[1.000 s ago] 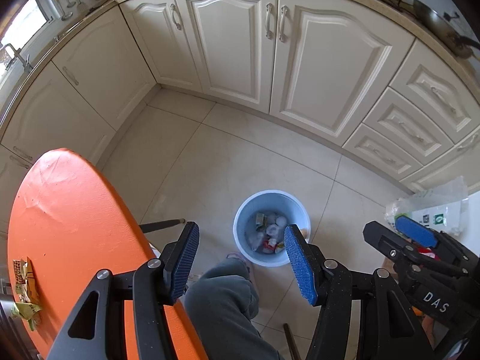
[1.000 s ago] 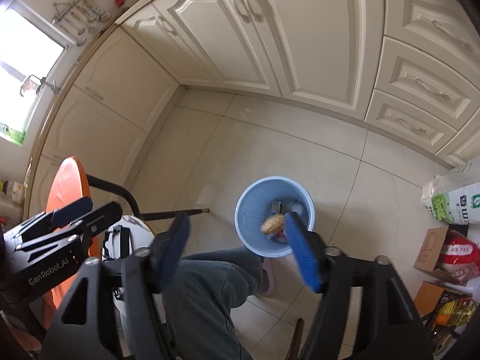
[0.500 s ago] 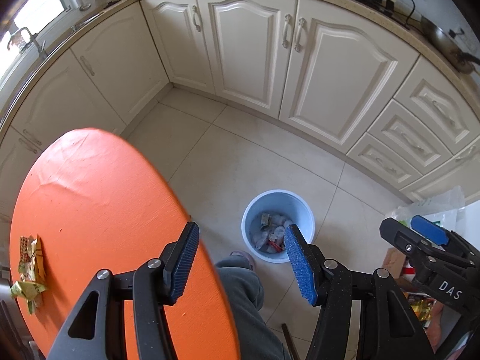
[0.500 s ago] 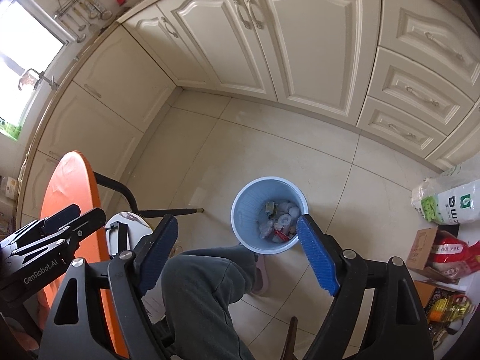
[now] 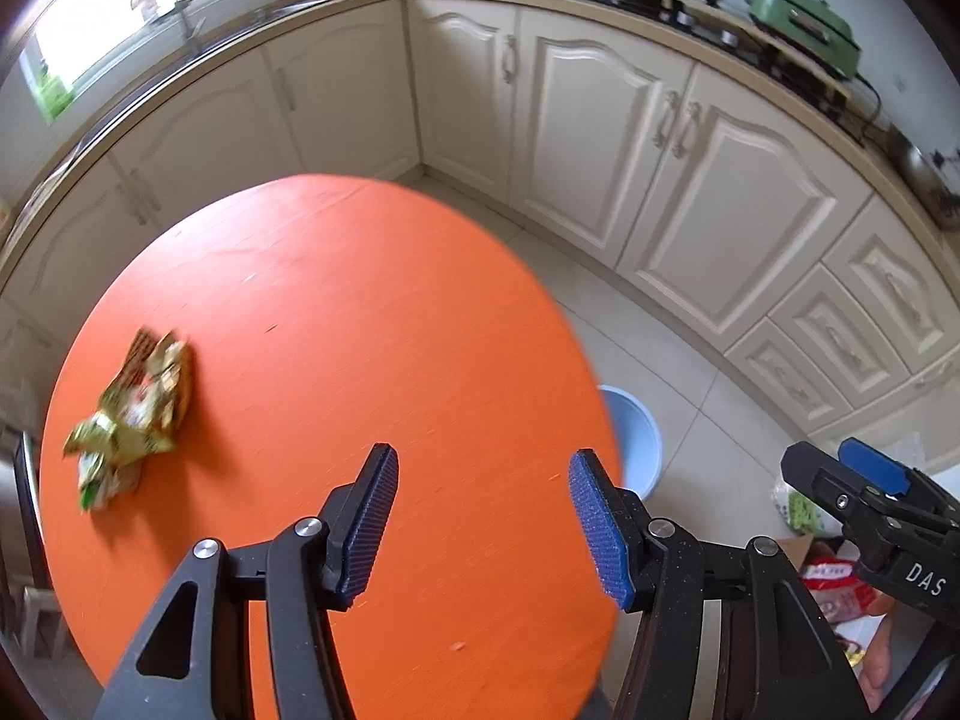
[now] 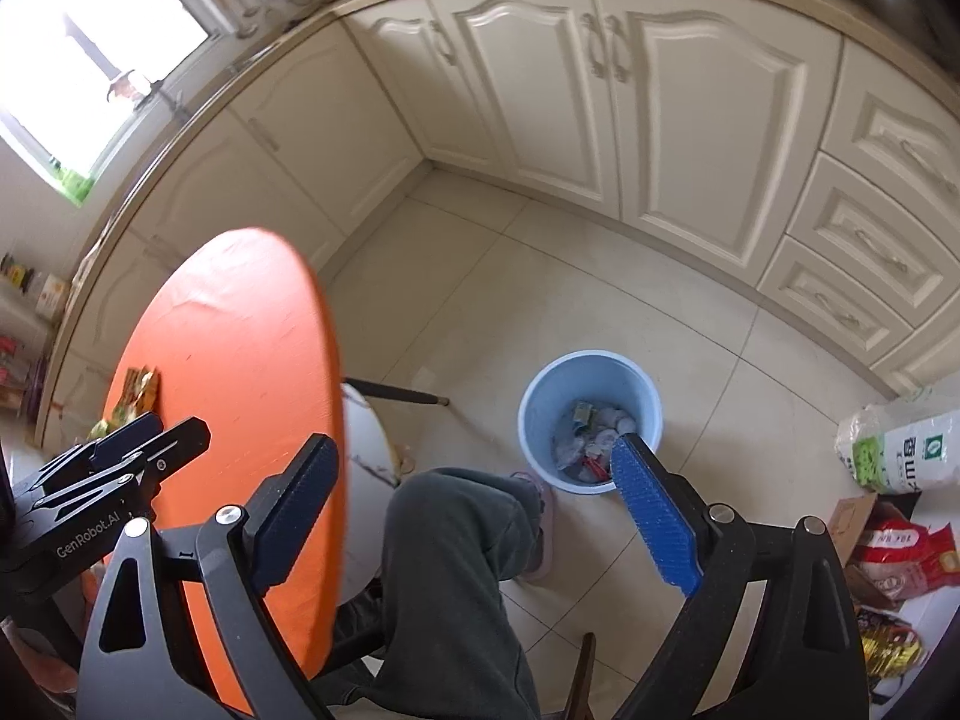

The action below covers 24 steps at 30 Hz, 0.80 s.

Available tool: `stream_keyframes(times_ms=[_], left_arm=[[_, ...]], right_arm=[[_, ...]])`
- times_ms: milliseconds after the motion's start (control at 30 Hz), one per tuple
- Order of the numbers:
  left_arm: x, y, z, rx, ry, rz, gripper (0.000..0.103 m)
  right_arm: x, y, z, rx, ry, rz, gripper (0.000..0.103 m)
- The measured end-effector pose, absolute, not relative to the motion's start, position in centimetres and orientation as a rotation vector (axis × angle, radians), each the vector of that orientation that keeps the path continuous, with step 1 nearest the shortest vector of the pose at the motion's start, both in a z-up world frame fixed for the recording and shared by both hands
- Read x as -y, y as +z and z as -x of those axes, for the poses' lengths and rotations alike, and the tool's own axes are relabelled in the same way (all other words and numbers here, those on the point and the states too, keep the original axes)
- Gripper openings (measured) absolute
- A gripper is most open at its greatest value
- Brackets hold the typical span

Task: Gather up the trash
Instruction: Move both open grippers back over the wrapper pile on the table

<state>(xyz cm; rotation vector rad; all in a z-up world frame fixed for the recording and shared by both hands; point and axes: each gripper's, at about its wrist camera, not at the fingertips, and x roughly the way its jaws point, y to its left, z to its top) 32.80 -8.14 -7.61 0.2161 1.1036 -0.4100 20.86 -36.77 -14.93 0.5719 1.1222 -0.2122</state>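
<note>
A crumpled green and yellow snack wrapper (image 5: pixel 135 414) lies on the round orange table (image 5: pixel 360 330), at its left side. My left gripper (image 5: pixel 483 513) is open and empty above the table's near right part, well right of the wrapper. My right gripper (image 6: pixel 474 504) is open and empty above the floor and the person's knee. The light blue trash bin (image 6: pixel 591 420) stands on the floor just beyond its right finger, holding several pieces of trash. The bin's edge (image 5: pixel 636 438) shows past the table rim in the left wrist view. The wrapper (image 6: pixel 141 393) also shows in the right wrist view.
Cream cabinets (image 6: pixel 600 96) run along the back and left. Bags and a box (image 6: pixel 888 516) sit on the floor at right. The person's leg (image 6: pixel 456 570) and a white chair (image 6: pixel 366 468) are beside the table. The other gripper (image 5: pixel 876 522) shows at the right.
My left gripper has swung up and left from above the bin to over the table, bringing the wrapper into view. My right gripper has opened wider, and the brown scrap seen by its right finger is gone.
</note>
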Motion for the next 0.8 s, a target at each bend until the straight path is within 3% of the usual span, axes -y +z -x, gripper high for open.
stream_keyframes(times_ms=[800], left_arm=[[-18.2,-4.7,-29.2,-1.131,-0.118,0.084,0.058]], right_arm=[[12.3,-11.4,-28.7,-1.151,0.118,-0.327,0.099]])
